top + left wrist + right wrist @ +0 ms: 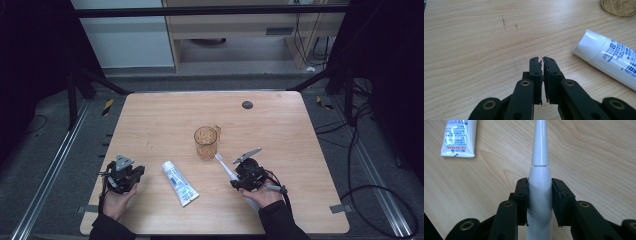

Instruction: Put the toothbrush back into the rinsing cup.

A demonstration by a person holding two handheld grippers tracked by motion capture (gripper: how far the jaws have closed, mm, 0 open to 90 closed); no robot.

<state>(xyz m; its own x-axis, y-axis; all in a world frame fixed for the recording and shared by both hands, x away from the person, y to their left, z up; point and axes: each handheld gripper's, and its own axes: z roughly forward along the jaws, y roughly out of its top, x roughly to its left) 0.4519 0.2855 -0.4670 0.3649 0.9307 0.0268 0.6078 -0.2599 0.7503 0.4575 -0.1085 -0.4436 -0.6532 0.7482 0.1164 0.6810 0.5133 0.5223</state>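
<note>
A white electric toothbrush (540, 185) lies between the jaws of my right gripper (539, 185), whose pads press on both sides of its body. In the high view the right gripper (239, 176) sits at the table's front right, with the toothbrush (224, 167) pointing up and left toward an amber glass mug (206, 141). A white toothpaste tube (179, 183) lies flat between the two hands; its cap end (589, 47) is to the right of my left gripper (542, 60). The left gripper (134, 175) rests at the front left, shut with nothing in it.
The wooden table (165, 115) has a small black round spot (247, 105) near its far edge. Cables (367, 150) trail over the floor to the right, and metal rails (50, 175) run along both sides.
</note>
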